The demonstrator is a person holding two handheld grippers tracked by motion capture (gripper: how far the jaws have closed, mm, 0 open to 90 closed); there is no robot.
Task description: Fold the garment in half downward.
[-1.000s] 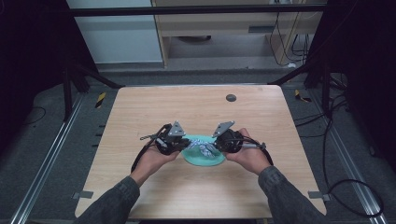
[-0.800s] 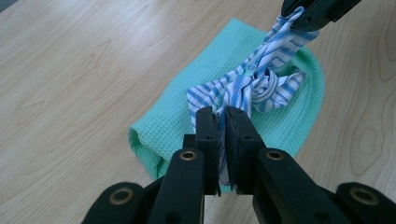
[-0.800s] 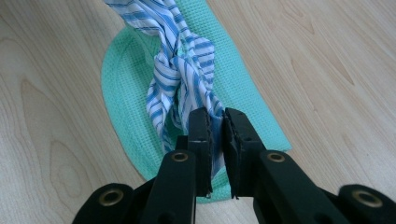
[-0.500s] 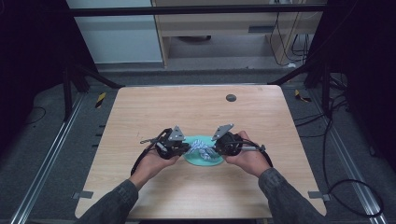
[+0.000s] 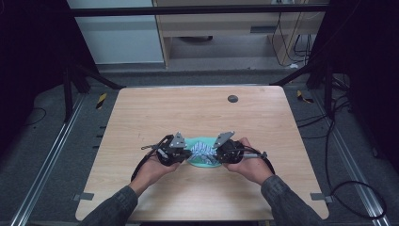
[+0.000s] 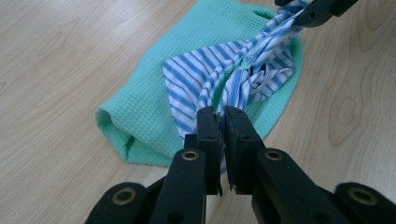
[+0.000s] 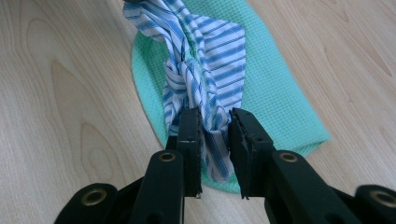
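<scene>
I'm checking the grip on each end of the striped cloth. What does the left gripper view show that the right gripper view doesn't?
Left gripper view alone: the left gripper shut on one end of the striped cloth, and farther off, at the top right, the right gripper at the other end.

Right gripper view alone: the right gripper's jaws, which have just been opening, stand a little apart with the cloth's other end between them.

Both: the twisted striped cloth lying on the green cloth on the wooden table.
</scene>
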